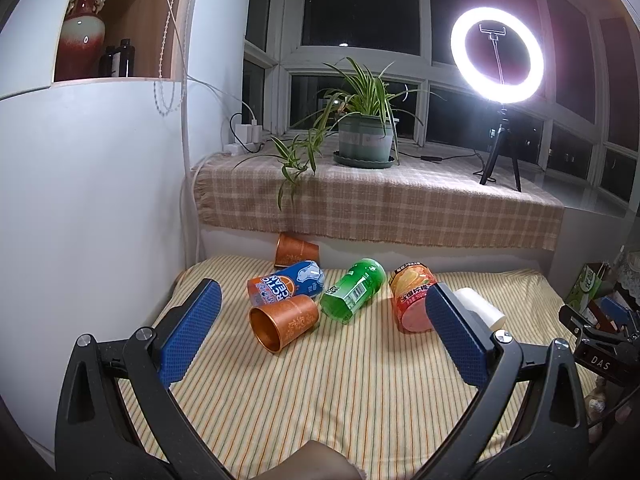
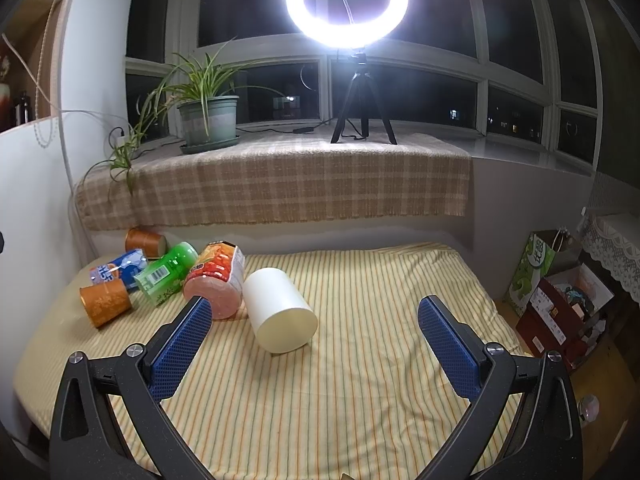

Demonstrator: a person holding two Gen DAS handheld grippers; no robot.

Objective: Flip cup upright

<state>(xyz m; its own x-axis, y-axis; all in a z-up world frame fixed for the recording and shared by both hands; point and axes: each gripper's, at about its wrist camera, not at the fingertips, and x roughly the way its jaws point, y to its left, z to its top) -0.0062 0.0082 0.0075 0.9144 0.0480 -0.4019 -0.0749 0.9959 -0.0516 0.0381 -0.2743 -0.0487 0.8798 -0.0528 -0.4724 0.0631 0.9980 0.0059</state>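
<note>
Blue-padded left gripper [image 1: 322,322] hovers low over the striped cloth [image 1: 340,400], fingers spread wide, holding nothing. Left to right beyond it, all on their sides: near copper cup [image 1: 285,320], mouth toward camera, touching the blue can [image 1: 286,288]; far copper cup [image 1: 295,250] behind; green can [image 1: 352,291]; red can [image 1: 412,298]; white cup [image 2: 280,312]. Right gripper [image 2: 314,330] likewise spread and empty, white cup between its fingers but beyond the tips. Step judged: approach, no grasp yet. Next move calls for closing across one cup's wall, then rotating it mouth-up.
</note>
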